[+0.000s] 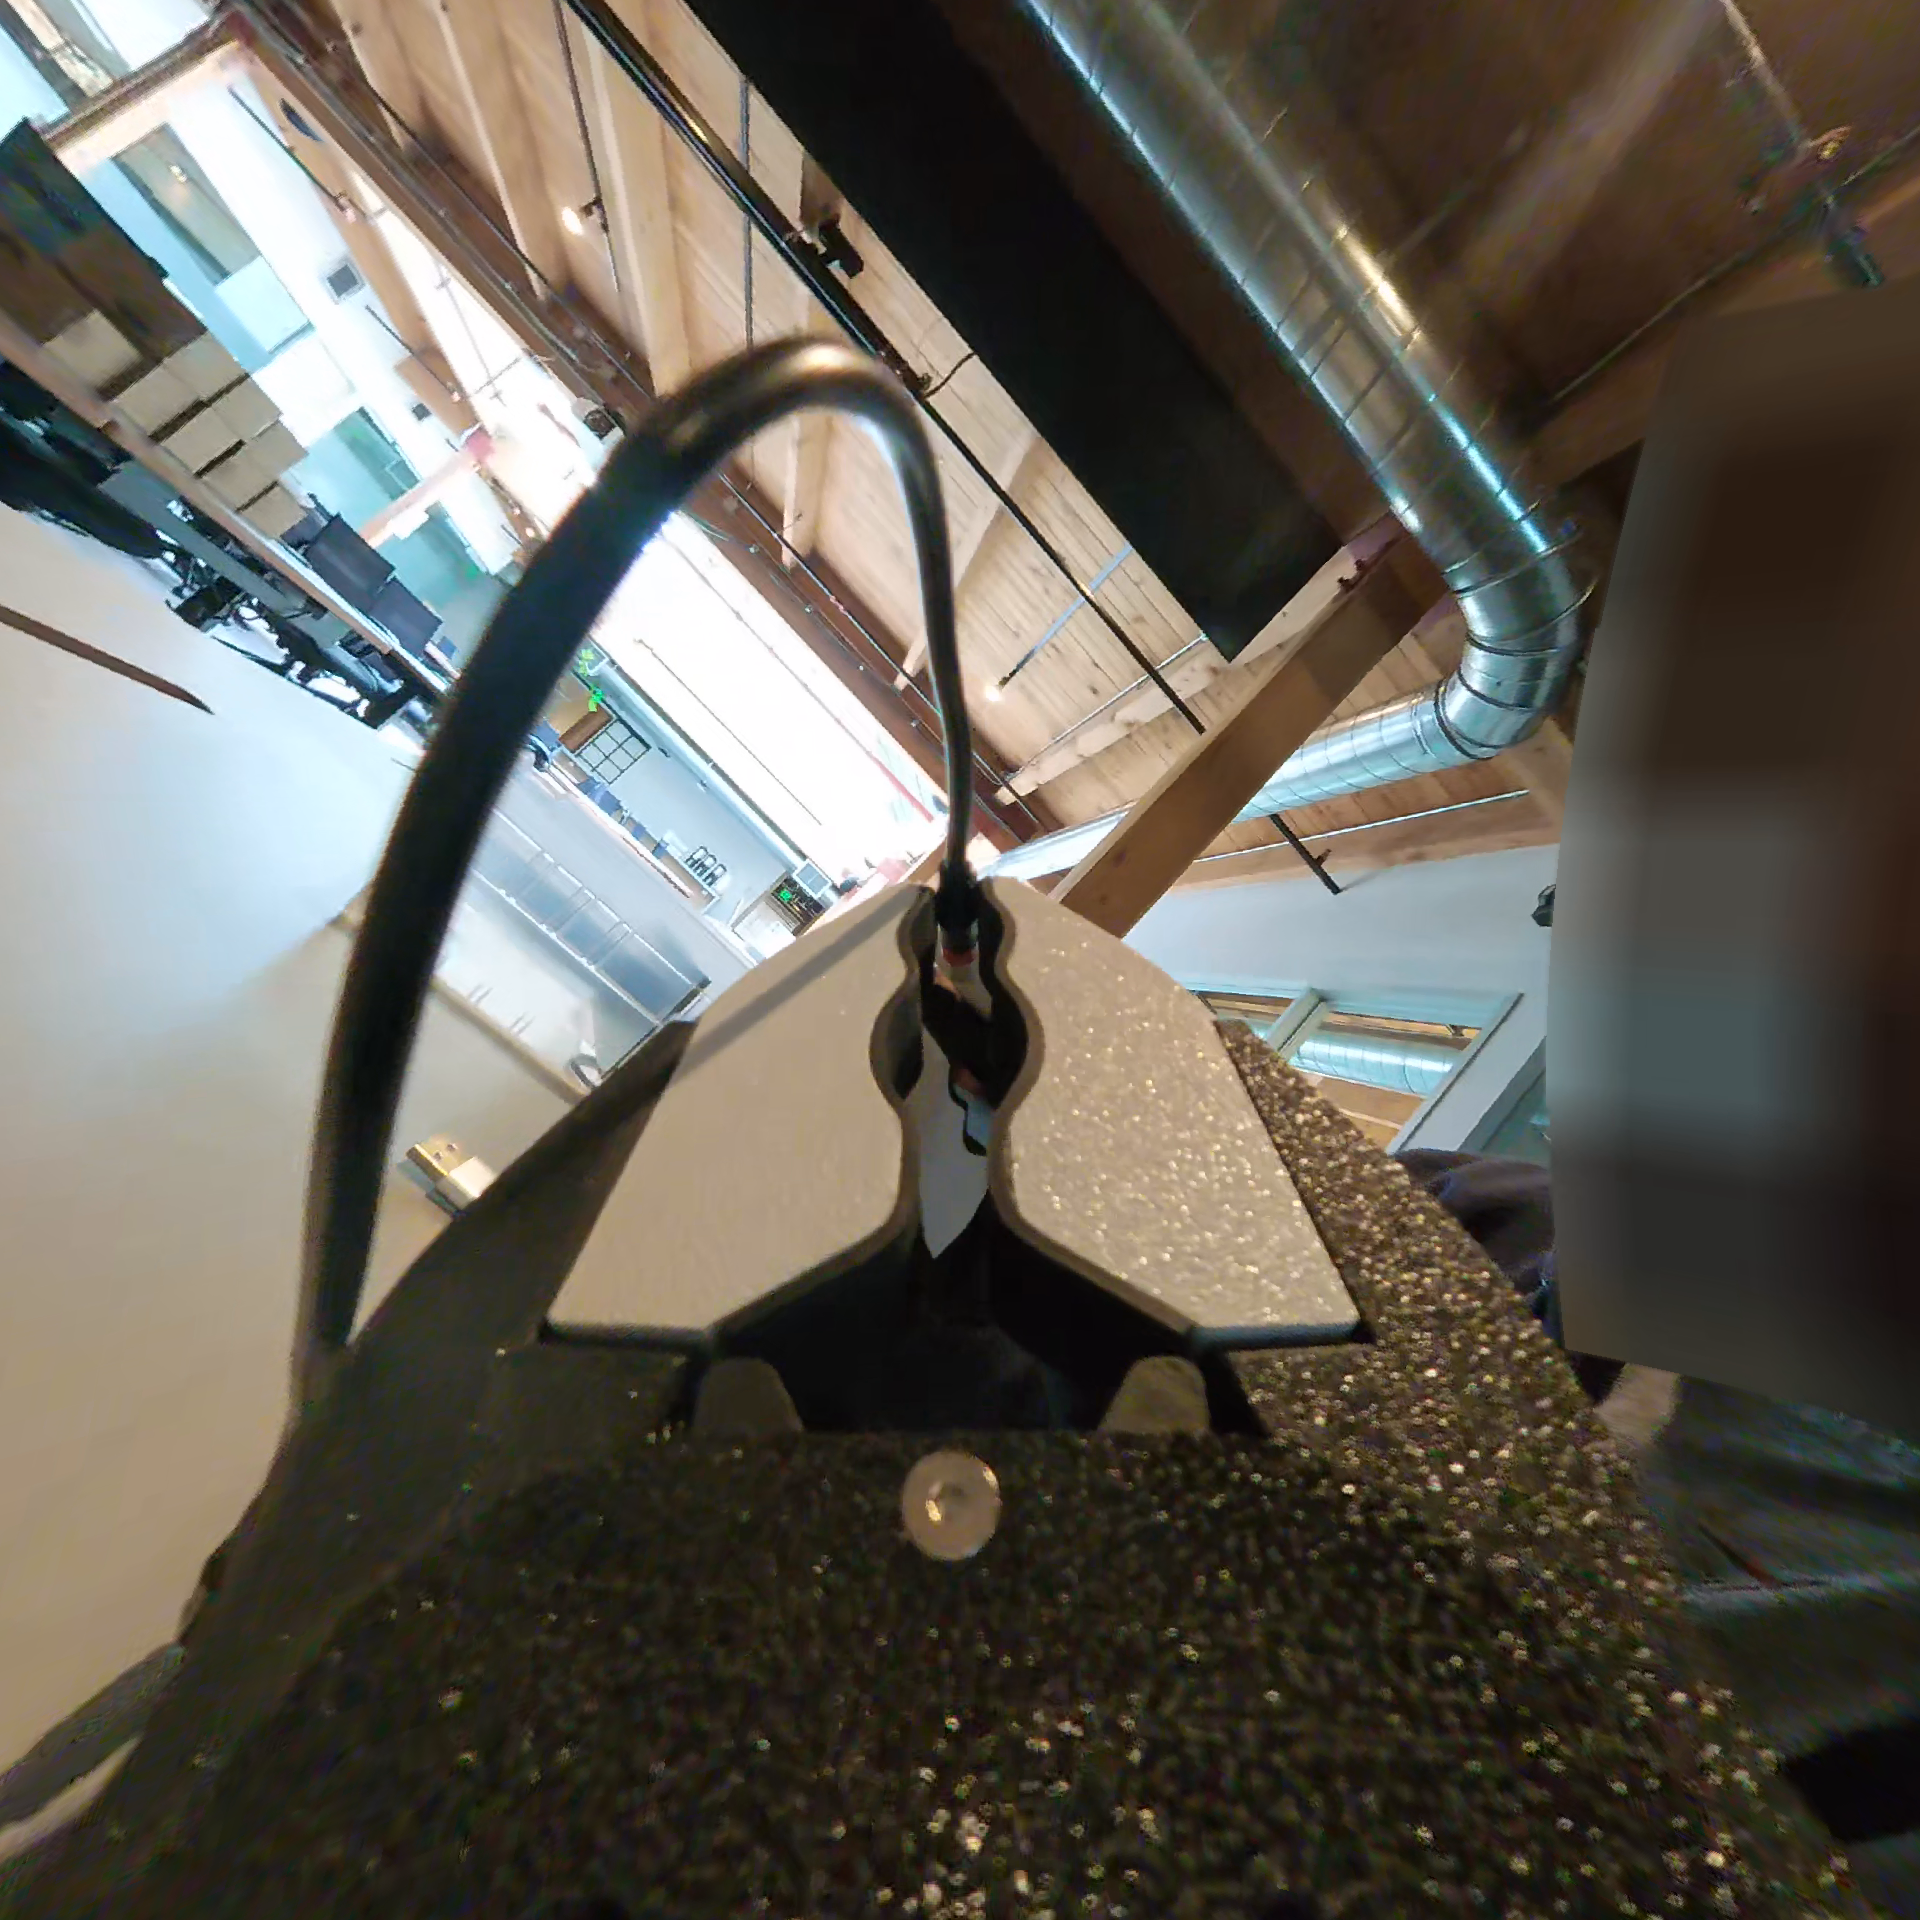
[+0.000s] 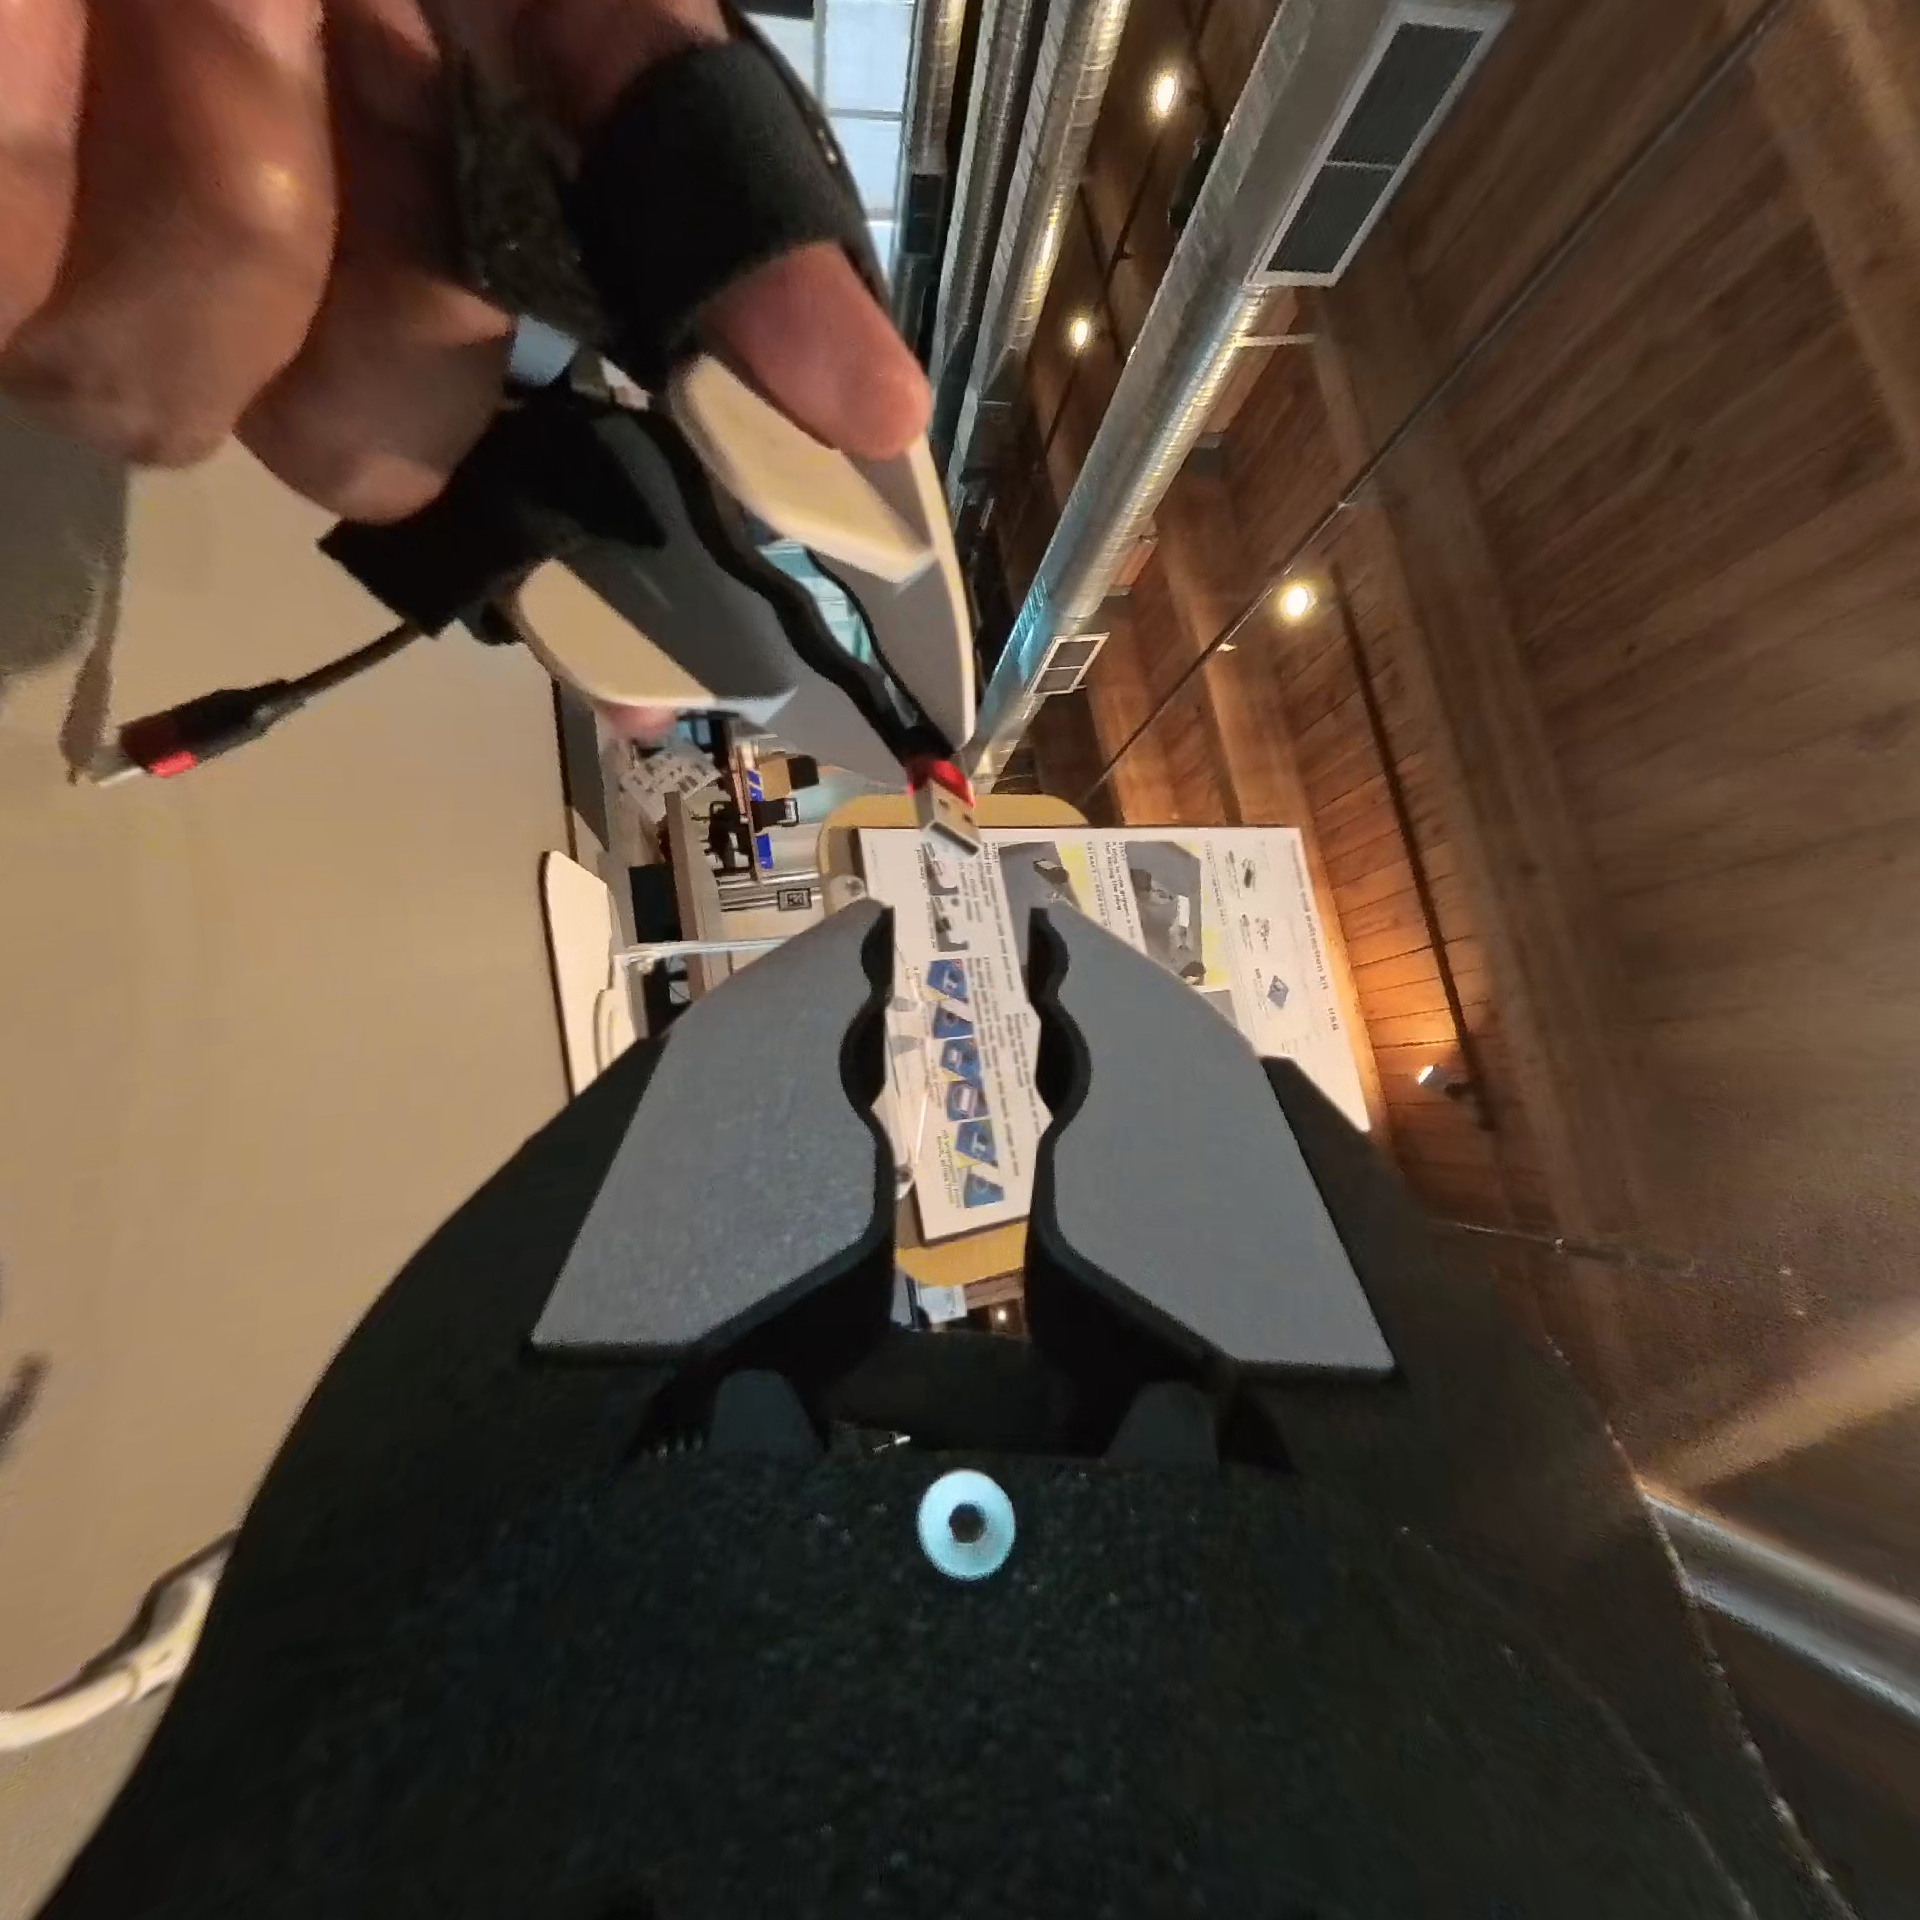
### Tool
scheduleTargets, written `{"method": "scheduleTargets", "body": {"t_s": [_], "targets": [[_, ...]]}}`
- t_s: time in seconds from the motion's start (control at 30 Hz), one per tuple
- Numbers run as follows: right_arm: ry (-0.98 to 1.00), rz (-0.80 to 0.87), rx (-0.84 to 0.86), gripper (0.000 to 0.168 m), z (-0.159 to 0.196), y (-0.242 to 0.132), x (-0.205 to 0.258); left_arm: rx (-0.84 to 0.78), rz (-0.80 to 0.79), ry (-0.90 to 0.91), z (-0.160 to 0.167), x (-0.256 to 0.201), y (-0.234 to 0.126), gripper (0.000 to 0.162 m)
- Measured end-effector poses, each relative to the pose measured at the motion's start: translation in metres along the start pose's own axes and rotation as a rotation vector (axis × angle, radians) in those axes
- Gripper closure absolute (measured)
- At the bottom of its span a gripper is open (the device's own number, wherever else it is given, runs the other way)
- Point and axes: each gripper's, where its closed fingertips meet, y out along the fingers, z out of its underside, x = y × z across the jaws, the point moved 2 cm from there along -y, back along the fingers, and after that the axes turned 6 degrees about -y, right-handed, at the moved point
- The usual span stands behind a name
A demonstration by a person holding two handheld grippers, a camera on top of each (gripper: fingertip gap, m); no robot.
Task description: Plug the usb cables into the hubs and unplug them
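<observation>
Left wrist view: the left claw (image 1: 958, 935) is pointed up at the ceiling, clamped on the plug end of a thin black usb cable (image 1: 623, 582) that loops up and back down past the claw body. No hub in sight.

Right wrist view: the right claw (image 2: 961, 935) hangs partly open, holding nothing. Just ahead of its tips, the left claw (image 2: 935, 764) pokes in from the upper left with the silver-and-red usb plug (image 2: 948, 816), long axis slanting down toward the right claw's gap. Looks like a handoff setup. The cable's other plug (image 2: 177, 743) dangles far left.
</observation>
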Motion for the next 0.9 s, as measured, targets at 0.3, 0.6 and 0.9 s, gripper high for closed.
{"method": "scheduleTargets", "body": {"t_s": [0.3,0.6,0.9], "targets": [[0.408,-0.116,-0.119,0.134,-0.012,-0.002,0.003,0.009,0.022,-0.003,0.004,0.0,0.001,0.155],[0.539,-0.168,-0.134,0.135,-0.012,-0.002,0.007,0.058,0.048,-0.018,0.013,-0.001,0.006,0.155],[0.532,-0.142,-0.12,0.146,-0.009,-0.002,0.004,0.099,0.02,-0.012,0.018,0.002,0.008,0.155]]}}
